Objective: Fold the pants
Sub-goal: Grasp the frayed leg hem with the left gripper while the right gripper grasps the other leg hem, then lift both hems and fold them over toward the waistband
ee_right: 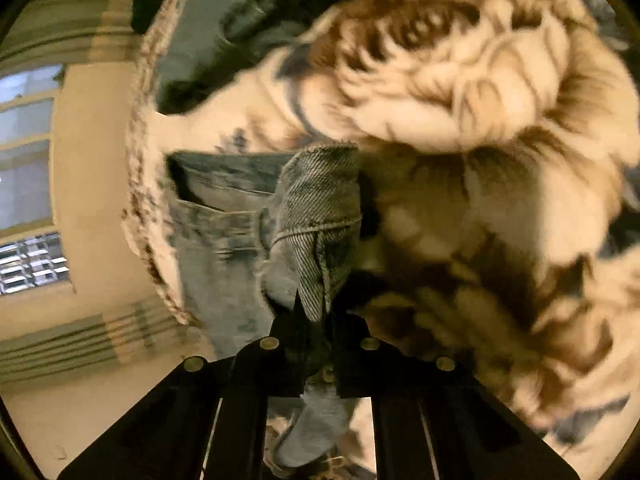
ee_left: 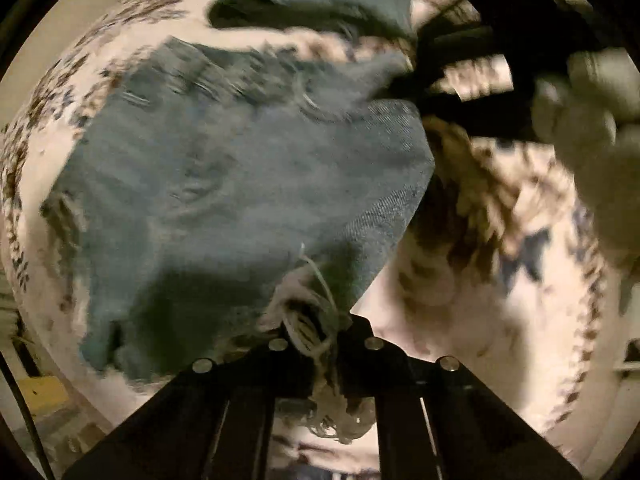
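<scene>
The left gripper (ee_left: 316, 332) pinches a frayed, stringy hem of the jeans (ee_left: 240, 184), whose faded blue denim spreads in soft wrinkles over the floral bedspread (ee_left: 500, 280). The right gripper (ee_right: 320, 320) clamps a thick twill fold with stitched seam. Farther off, in the left view, a pale gloved hand (ee_left: 588, 128) grips the right tool.

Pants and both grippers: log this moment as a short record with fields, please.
garment: blue denim pants, partly lifted
surface: patterned floral blanket
left gripper: shut on a frayed edge of the pants
right gripper: shut on a denim fold with a seam
second item: darker cloth lying beyond the pants
hand: gloved hand on the right gripper's handle
image quality: motion blur, fine details unclear
</scene>
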Available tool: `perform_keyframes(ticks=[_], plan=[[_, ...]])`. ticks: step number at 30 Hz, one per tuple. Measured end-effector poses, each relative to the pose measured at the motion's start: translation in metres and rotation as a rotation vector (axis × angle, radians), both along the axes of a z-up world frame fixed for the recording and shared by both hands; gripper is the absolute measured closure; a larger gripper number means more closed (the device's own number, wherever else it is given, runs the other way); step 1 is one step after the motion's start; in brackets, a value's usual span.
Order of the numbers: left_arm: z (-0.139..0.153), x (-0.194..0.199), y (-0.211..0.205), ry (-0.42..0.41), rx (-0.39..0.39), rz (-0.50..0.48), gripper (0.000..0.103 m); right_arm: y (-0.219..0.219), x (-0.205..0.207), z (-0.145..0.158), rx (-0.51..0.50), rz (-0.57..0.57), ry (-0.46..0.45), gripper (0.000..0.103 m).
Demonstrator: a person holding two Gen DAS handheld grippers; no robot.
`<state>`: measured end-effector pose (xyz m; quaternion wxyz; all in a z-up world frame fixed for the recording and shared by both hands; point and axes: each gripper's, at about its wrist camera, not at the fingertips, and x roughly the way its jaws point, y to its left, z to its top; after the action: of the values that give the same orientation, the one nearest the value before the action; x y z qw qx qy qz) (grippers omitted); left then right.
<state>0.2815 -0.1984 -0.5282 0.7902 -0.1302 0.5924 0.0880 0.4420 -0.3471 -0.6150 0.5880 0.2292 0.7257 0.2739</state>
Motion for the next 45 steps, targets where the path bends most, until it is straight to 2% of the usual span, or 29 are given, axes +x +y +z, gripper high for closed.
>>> perform_keyframes(ticks=[4, 5, 9, 12, 17, 19, 21, 22, 23, 24, 25, 26, 27, 30, 33, 38, 40, 42, 45], plan=[[0.036, -0.002, 0.043, -0.043, -0.047, 0.08, 0.098, 0.018, -0.006, 0.038, 0.021, -0.018, -0.039, 0.094], [0.049, -0.019, 0.038, -0.059, -0.049, 0.105, 0.098, 0.031, -0.006, 0.046, 0.029, -0.019, -0.046, 0.094], [0.067, -0.043, 0.085, -0.08, -0.071, 0.195, 0.098, 0.098, -0.005, 0.079, 0.031, 0.027, -0.089, 0.094], [0.071, -0.05, 0.125, -0.094, -0.05, 0.242, 0.098, 0.165, 0.005, 0.094, 0.02, 0.089, -0.119, 0.094], [0.053, -0.047, 0.205, -0.072, -0.029, 0.343, 0.098, 0.276, 0.006, 0.079, -0.024, 0.182, -0.124, 0.094], [0.037, -0.046, 0.233, -0.048, -0.031, 0.369, 0.097, 0.324, 0.006, 0.063, -0.077, 0.248, -0.132, 0.094], [0.014, -0.047, 0.259, 0.012, -0.049, 0.4, 0.091, 0.352, 0.009, 0.041, -0.126, 0.281, -0.103, 0.094], [0.005, -0.051, 0.271, 0.029, -0.066, 0.43, 0.088, 0.367, 0.01, 0.028, -0.158, 0.307, -0.07, 0.087], [-0.002, -0.058, 0.283, 0.031, -0.098, 0.471, 0.076, 0.366, 0.009, 0.02, -0.172, 0.317, -0.055, 0.083], [-0.005, -0.065, 0.291, 0.02, -0.12, 0.502, 0.062, 0.373, 0.01, 0.014, -0.17, 0.327, -0.031, 0.062], [-0.007, -0.073, 0.3, 0.01, -0.145, 0.535, 0.049, 0.372, 0.009, 0.012, -0.152, 0.33, -0.011, 0.034], [-0.009, -0.083, 0.308, 0.007, -0.171, 0.576, 0.021, 0.37, 0.008, 0.016, -0.118, 0.325, 0.002, 0.023], [-0.009, -0.092, 0.313, 0.002, -0.191, 0.609, 0.013, 0.364, 0.007, 0.019, -0.103, 0.323, -0.001, 0.015], [-0.014, -0.121, 0.322, 0.014, -0.256, 0.71, 0.013, 0.337, 0.006, 0.036, -0.103, 0.318, -0.024, 0.015], [-0.03, -0.147, 0.316, 0.028, -0.35, 0.801, 0.013, 0.291, 0.013, 0.041, -0.182, 0.273, -0.064, 0.015], [-0.075, -0.151, 0.289, 0.059, -0.554, 0.875, 0.013, 0.219, 0.03, 0.018, -0.255, 0.155, -0.036, 0.015], [-0.101, -0.139, 0.275, 0.109, -0.645, 0.871, 0.013, 0.206, 0.034, 0.007, -0.279, 0.143, -0.05, 0.015], [-0.12, -0.13, 0.264, 0.138, -0.735, 0.872, 0.014, 0.2, 0.034, -0.006, -0.227, 0.122, -0.022, 0.015], [-0.128, -0.117, 0.254, 0.144, -0.778, 0.866, 0.014, 0.198, 0.032, -0.031, -0.125, 0.105, 0.069, 0.015]])
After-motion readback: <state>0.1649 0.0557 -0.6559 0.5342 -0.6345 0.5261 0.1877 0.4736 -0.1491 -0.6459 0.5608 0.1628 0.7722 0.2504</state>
